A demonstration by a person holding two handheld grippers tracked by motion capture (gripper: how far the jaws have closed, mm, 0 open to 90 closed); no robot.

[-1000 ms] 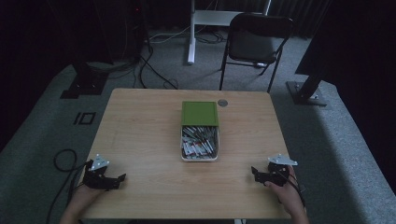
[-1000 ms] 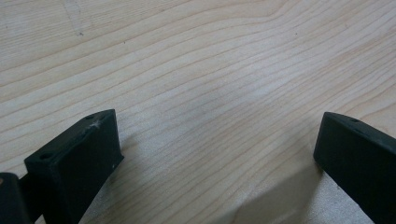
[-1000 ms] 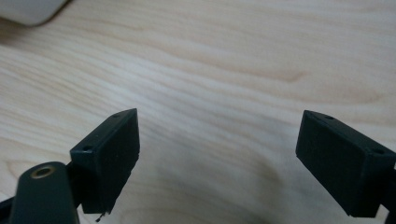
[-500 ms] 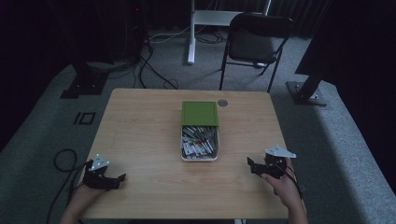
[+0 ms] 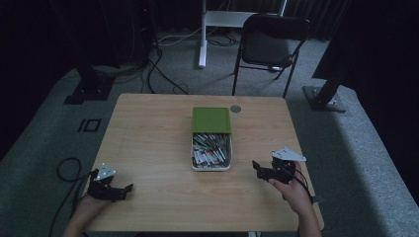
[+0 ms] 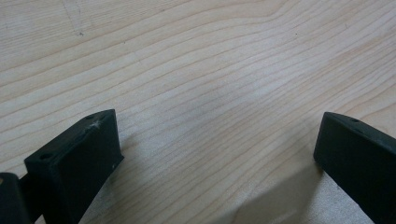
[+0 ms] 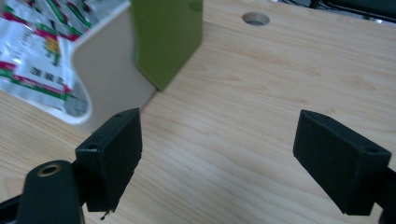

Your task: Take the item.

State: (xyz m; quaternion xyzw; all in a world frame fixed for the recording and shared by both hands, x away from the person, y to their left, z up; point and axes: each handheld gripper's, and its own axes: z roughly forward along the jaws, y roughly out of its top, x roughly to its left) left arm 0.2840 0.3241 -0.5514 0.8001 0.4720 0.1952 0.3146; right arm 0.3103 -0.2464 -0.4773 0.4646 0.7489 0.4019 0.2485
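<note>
Right gripper point(image 5: 258, 169) had crept in toward the box since a second ago; my left one stayed put.

My left gripper point(image 5: 127, 190) rested at the table's point(image 5: 148, 133) near left corner, jaws wide, and its own view gave bare wood grain. At the middle sat the cream box point(image 5: 211, 167) of sachets point(image 5: 210, 150), green lid point(image 5: 211, 120) propped behind. My right gripper's view caught that box point(image 7: 109, 70) close up, lid point(image 7: 166, 37) and table hole point(image 7: 255, 18); its jaws gaped wide, gripping nothing.

Open cream box point(image 5: 211, 167), sachets inside, green lid point(image 5: 211, 120) slid back.
</note>
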